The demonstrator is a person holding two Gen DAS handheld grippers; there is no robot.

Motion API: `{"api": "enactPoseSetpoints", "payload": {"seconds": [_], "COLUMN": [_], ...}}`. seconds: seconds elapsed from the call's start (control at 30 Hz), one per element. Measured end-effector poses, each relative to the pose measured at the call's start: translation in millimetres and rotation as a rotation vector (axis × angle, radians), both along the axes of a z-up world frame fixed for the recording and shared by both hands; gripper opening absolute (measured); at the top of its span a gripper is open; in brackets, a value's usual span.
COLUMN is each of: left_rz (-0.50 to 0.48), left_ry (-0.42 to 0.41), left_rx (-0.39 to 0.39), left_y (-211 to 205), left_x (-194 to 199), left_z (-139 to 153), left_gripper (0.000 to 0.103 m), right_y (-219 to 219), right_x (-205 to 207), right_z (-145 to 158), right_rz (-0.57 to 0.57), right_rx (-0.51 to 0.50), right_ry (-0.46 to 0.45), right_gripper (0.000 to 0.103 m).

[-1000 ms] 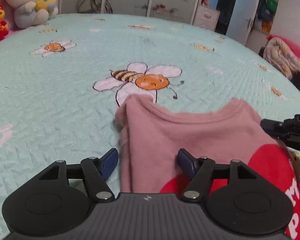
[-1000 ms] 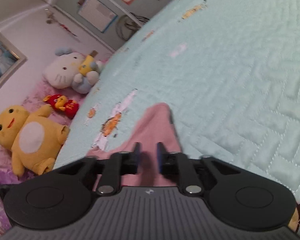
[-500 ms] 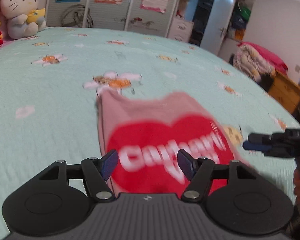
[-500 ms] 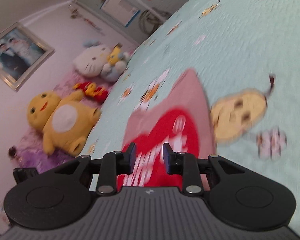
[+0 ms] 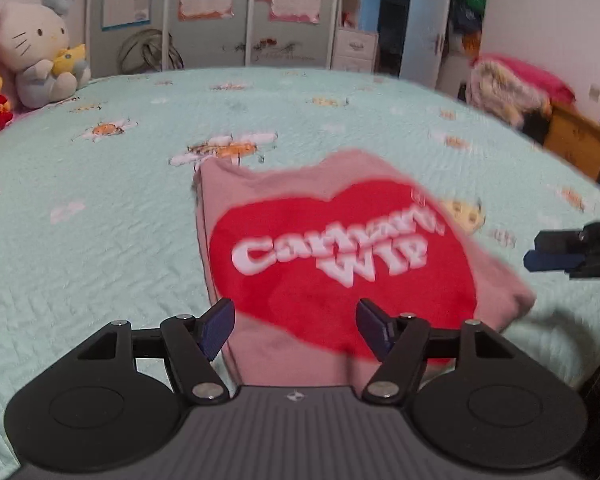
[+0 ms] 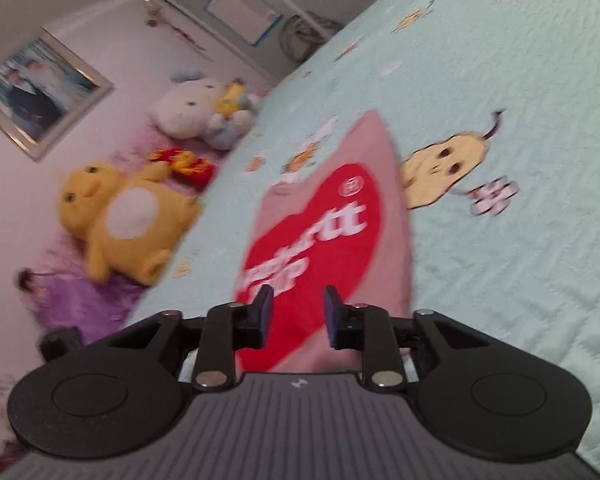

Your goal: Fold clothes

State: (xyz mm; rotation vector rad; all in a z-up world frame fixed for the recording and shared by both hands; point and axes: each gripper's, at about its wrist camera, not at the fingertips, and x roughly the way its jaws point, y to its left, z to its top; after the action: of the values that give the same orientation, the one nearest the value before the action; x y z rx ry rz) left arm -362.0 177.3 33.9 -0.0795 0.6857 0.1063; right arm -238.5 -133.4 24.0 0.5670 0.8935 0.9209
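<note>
The pink top (image 5: 340,264) lies folded into a neat block on the bed cover (image 5: 100,220), and the left gripper (image 5: 296,324) and the right gripper (image 6: 296,312), both with parted jaws and holding nothing, hover over its near edge, so little seems left to do.

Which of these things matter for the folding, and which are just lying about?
For the job: pink shirt with red heart, left tool, right tool, quilted bedspread.

Lying about: white cat plush, yellow duck plush, framed photo, clothes heap.
</note>
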Motion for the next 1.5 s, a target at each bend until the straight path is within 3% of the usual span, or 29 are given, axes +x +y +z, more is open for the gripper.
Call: {"api": "enactPoseSetpoints", "payload": {"seconds": [0.03, 0.1, 0.13, 0.2, 0.27, 0.33, 0.43, 0.57, 0.63, 0.73, 0.8, 0.9, 0.97, 1.07, 1.1, 1.13, 1.2, 1.3, 1.37, 1.43, 1.5], "left_rz": [0.004, 0.031, 0.050, 0.073, 0.093, 0.082, 0.047, 0.002, 0.000, -0.003, -0.001, 0.012, 0.026, 0.007, 0.008, 0.019, 0.045, 0.070, 0.084, 0.110, 0.132], "left_ry": [0.022, 0.001, 0.000, -0.002, -0.019, -0.067, -0.112, -0.044, -0.016, -0.011, -0.007, -0.004, -0.023, -0.024, 0.011, 0.019, 0.032, 0.048, 0.030, 0.024, 0.028], "left_rx": [0.004, -0.027, -0.038, -0.044, -0.031, -0.033, -0.008, 0.110, 0.130, 0.136, 0.118, 0.103, 0.090, 0.114, 0.109, 0.074, 0.004, -0.015, -0.051, -0.092, -0.122], "left_y": [1, 7, 10, 12, 12, 8, -4, -24, -25, -21, -17, -17, -18, -19, -16, -11, -3, 0, 2, 3, 6], "left_x": [2, -3, -4, -5, -8, -15, -21, -13, -10, -6, -6, -7, -11, -13, -9, -9, -8, -6, -7, -6, -3], "left_z": [-9, -16, -15, -10, 0, 11, 21, 4, -8, -17, -16, -12, -4, -7, -12, -14, -10, 5, 20, 34, 44], "left_gripper": [0.074, 0.080, 0.081, 0.078, 0.072, 0.072, 0.072, 0.072, 0.075, 0.081, 0.083, 0.082, 0.075, 0.077, 0.078, 0.079, 0.078, 0.077, 0.079, 0.080, 0.085], "right_y": [7, 10, 11, 8, 13, 22, 40, 71, 84, 89, 85, 85, 86, 83, 83, 84, 85, 89, 92, 95, 101], "right_x": [0, -1, -2, 0, -4, -8, -14, -16, -12, 3, 4, -3, -9, -11, -10, -8, -10, -15, -20, -21, -21], "right_z": [-7, -18, -24, -21, -9, 3, 15, 4, -13, -45, -49, -36, -27, -25, -29, -32, -24, -1, 18, 37, 55], "right_rz": [0.018, 0.006, -0.001, -0.019, -0.014, 0.006, 0.075, 0.187, 0.212, 0.154, 0.158, 0.166, 0.171, 0.161, 0.154, 0.146, 0.154, 0.157, 0.155, 0.117, 0.079], "right_rx": [-0.060, -0.127, -0.158, -0.148, -0.170, -0.169, -0.096, -0.007, -0.022, -0.078, -0.053, -0.048, -0.046, -0.043, -0.070, -0.097, -0.118, -0.163, -0.199, -0.265, -0.339], "right_ry": [0.005, 0.005, 0.005, 0.043, 0.008, -0.033, -0.039, 0.046, 0.097, 0.184, 0.203, 0.159, 0.128, 0.109, 0.113, 0.117, 0.104, 0.031, -0.038, -0.095, -0.132], "right_gripper": [0.031, 0.013, 0.008, 0.010, 0.026, 0.032, 0.032, 0.031, 0.031, 0.000, 0.000, 0.000, 0.015, 0.024, 0.020, 0.008, 0.011, 0.035, 0.059, 0.070, 0.073]}}
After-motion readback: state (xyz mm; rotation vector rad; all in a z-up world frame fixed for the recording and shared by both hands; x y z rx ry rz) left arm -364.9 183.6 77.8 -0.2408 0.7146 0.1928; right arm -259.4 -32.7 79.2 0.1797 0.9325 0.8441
